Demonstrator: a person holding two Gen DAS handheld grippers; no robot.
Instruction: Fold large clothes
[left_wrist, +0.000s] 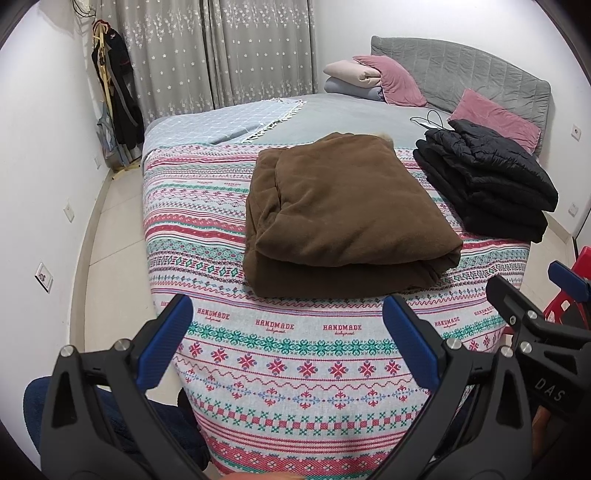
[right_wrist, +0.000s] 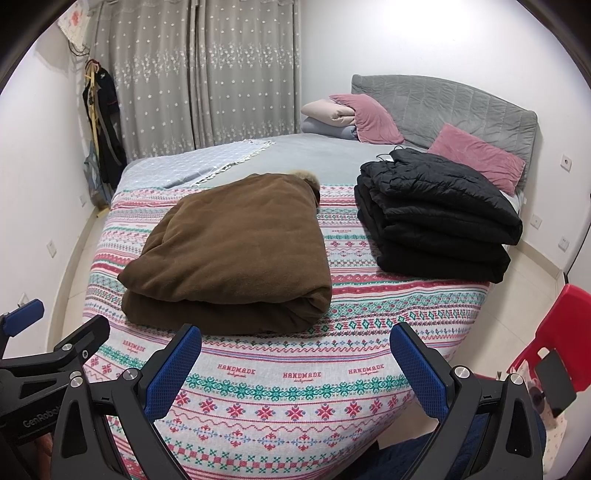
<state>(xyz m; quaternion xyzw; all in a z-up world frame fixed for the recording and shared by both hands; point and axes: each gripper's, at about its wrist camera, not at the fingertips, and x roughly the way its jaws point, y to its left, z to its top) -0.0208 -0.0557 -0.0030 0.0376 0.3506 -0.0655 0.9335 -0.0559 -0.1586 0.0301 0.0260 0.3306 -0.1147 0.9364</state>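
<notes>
I see the brown coat (left_wrist: 343, 214) folded on the patterned bedspread (left_wrist: 288, 354), the black jacket (right_wrist: 436, 214) folded beside it; my left gripper (left_wrist: 288, 339) and right gripper (right_wrist: 295, 369) hang spread and empty, folding looks finished

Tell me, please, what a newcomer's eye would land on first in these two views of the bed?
Probably the folded brown coat, lying in the middle of the patterned bedspread near the foot of the bed. To its right sits a stack of folded black jackets, nearer the pink pillows and grey headboard. In the foreground, the left gripper and right gripper both stand open and empty.
</notes>
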